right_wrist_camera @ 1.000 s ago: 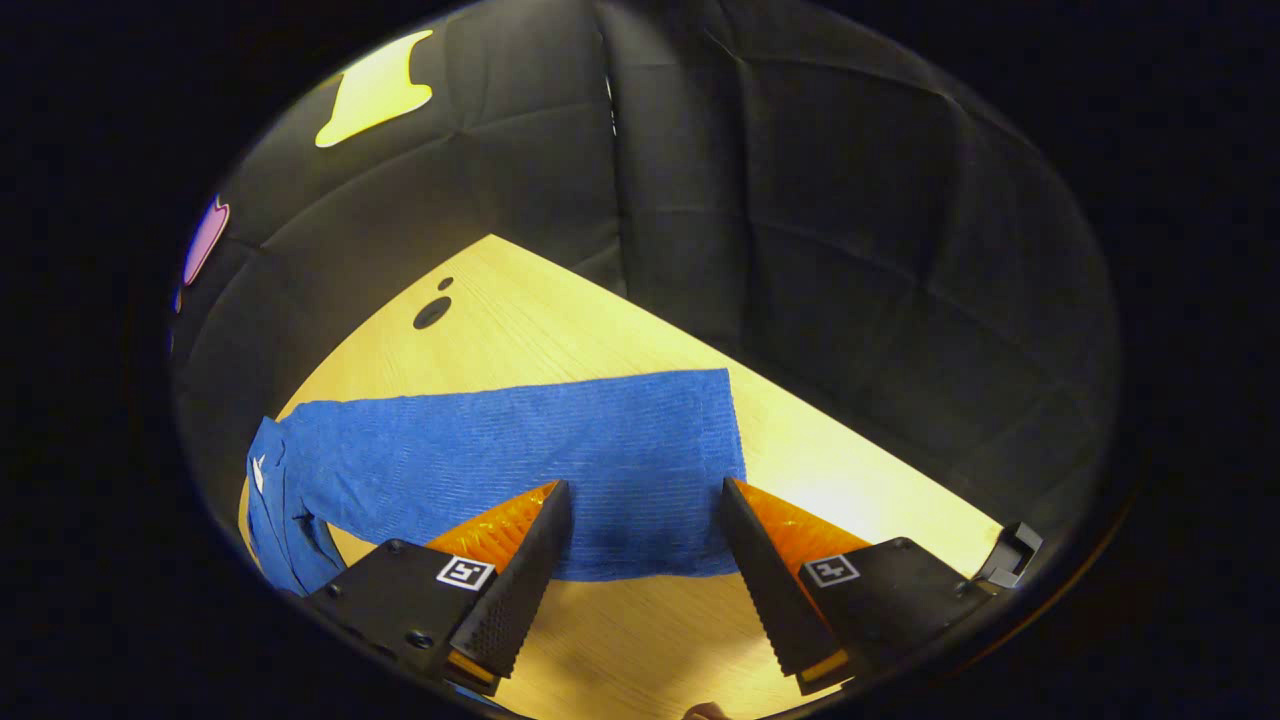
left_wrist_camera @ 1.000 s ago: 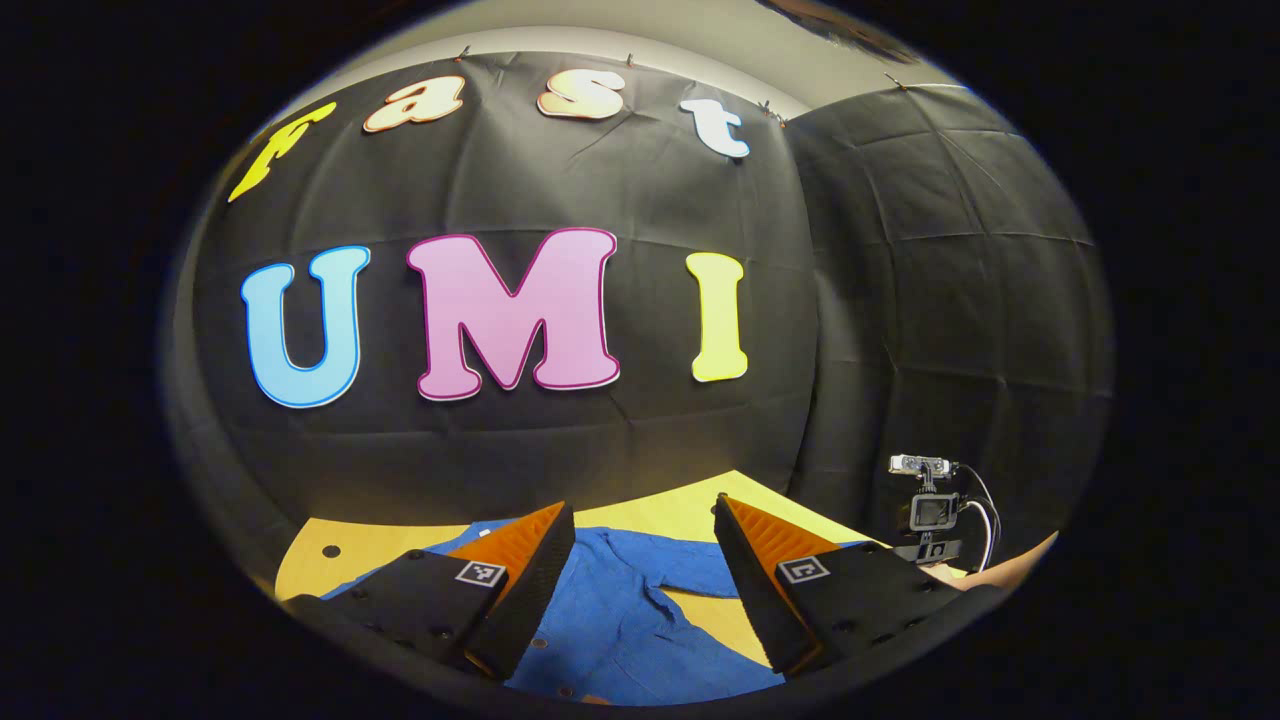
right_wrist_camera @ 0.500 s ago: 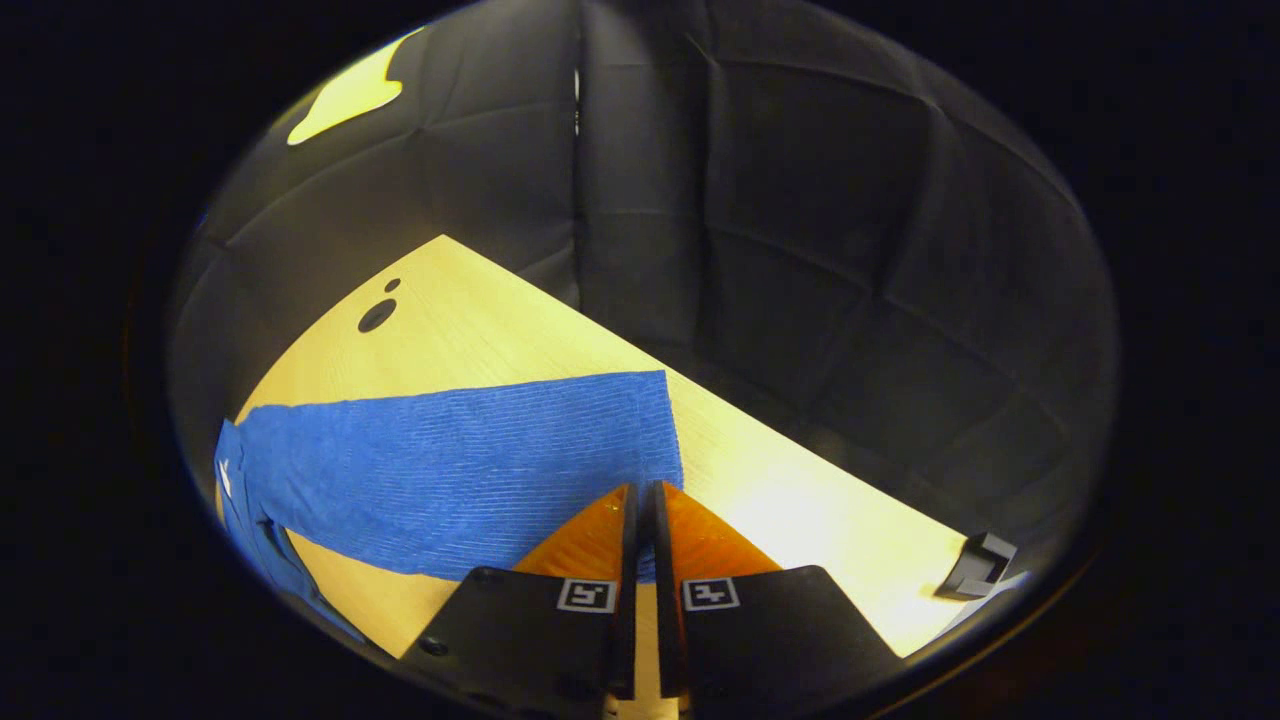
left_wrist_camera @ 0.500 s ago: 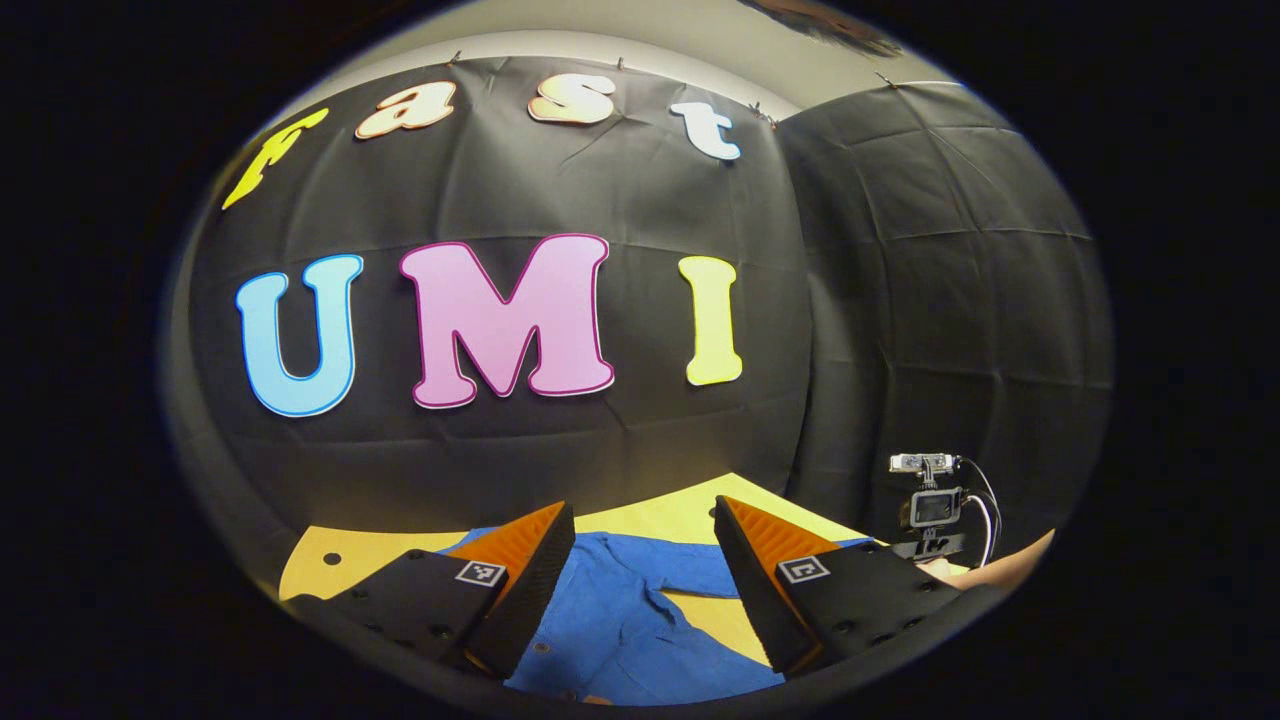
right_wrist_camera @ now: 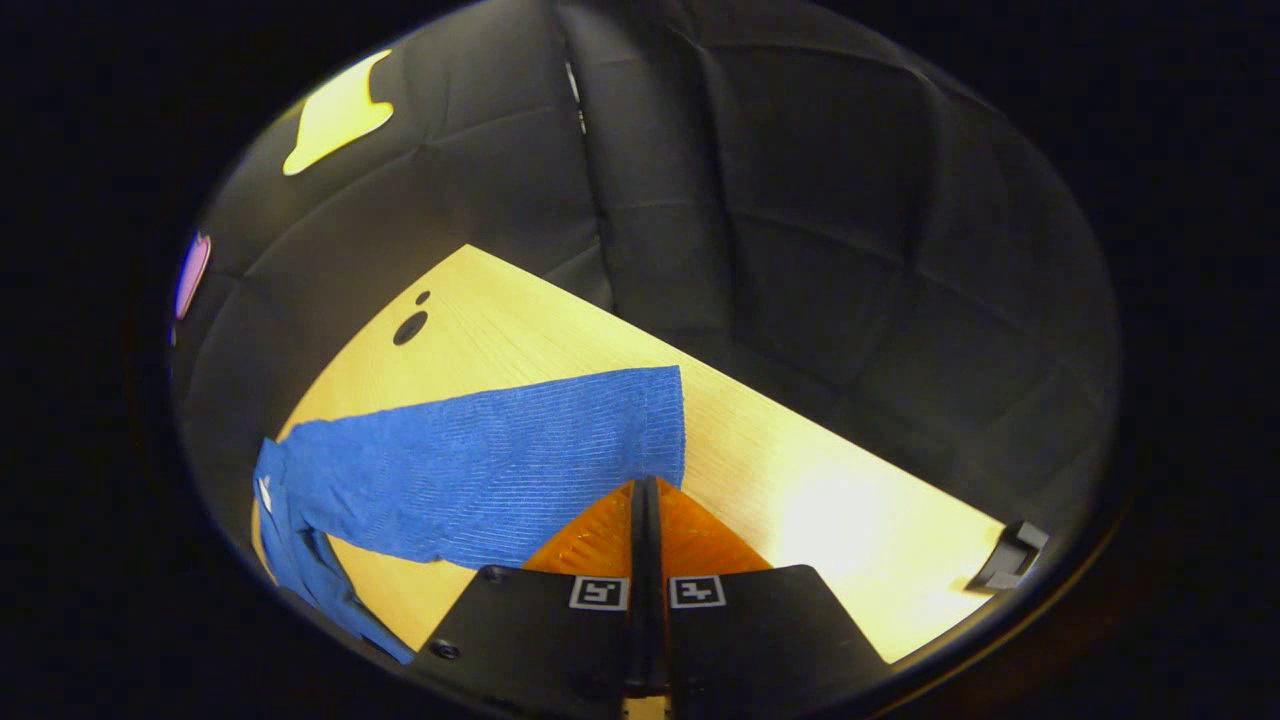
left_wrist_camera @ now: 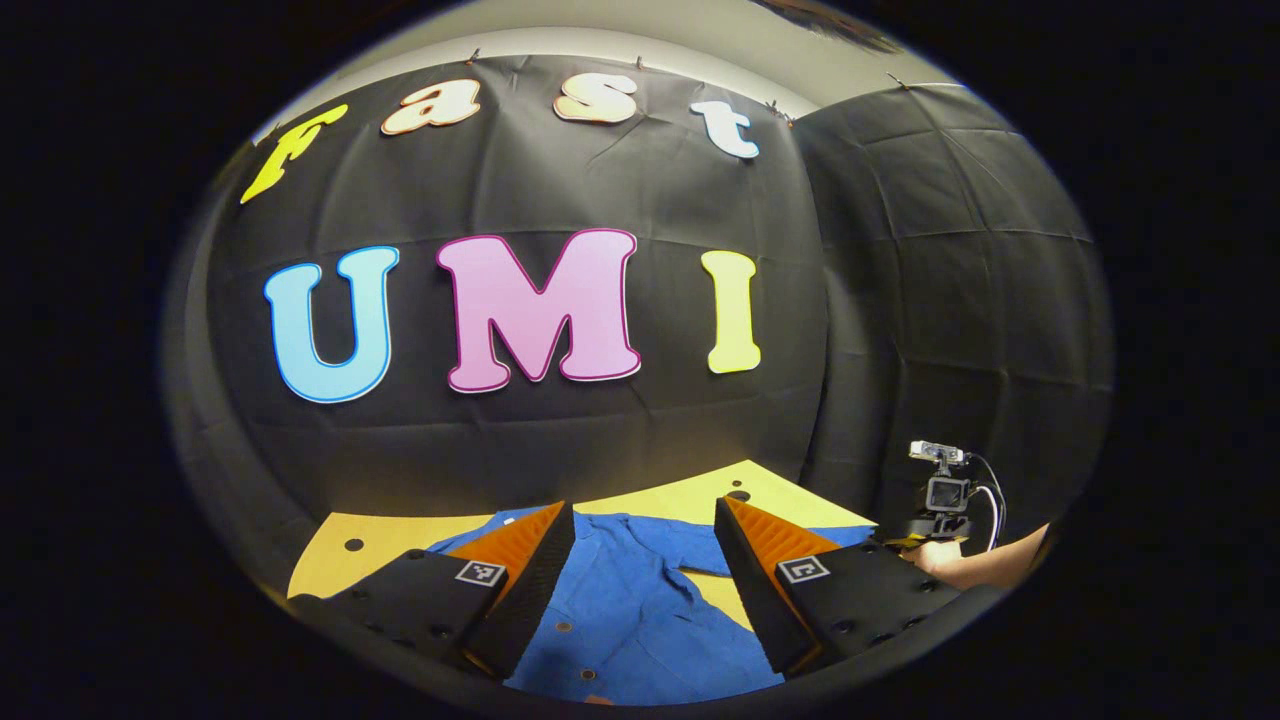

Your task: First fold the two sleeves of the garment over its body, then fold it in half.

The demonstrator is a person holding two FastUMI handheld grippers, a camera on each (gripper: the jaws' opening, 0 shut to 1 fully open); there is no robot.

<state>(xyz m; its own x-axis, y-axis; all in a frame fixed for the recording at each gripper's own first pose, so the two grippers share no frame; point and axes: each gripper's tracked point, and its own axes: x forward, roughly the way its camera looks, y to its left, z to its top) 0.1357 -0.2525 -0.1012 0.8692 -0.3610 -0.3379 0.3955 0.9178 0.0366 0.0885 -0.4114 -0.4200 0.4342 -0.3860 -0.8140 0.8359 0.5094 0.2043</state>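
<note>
Fingers of the right gripper [right_wrist_camera: 645, 488] are pressed together at the near corner of the blue sleeve's cuff [right_wrist_camera: 655, 430], and by the look of it they have pinched the fabric edge, though the contact itself is hidden under the tips. The sleeve [right_wrist_camera: 480, 470] runs flat from there across the table toward the shirt's body [right_wrist_camera: 290, 560] at the left edge of the right gripper view. To fold it well, I would lift the cuff only enough to clear the wood, carry it in an arc over the body, and lay it down without dragging the shoulder; the ribbed knit looks soft and likely to sag or slip from a shallow pinch.

In the left gripper view, the left gripper [left_wrist_camera: 645, 520] hovers with its jaws wide apart and nothing between them, just above the blue shirt [left_wrist_camera: 630, 620], whose buttoned front lies spread below. A hand [left_wrist_camera: 950, 562] and the other gripper's camera mount [left_wrist_camera: 943, 490] show at the right.

Beyond the garment lies the light wooden table [right_wrist_camera: 820, 490], with a round hole [right_wrist_camera: 410, 327] near its far corner and a small dark clip [right_wrist_camera: 1010, 568] at its right edge. Black cloth walls [right_wrist_camera: 800, 200] close the booth behind.
</note>
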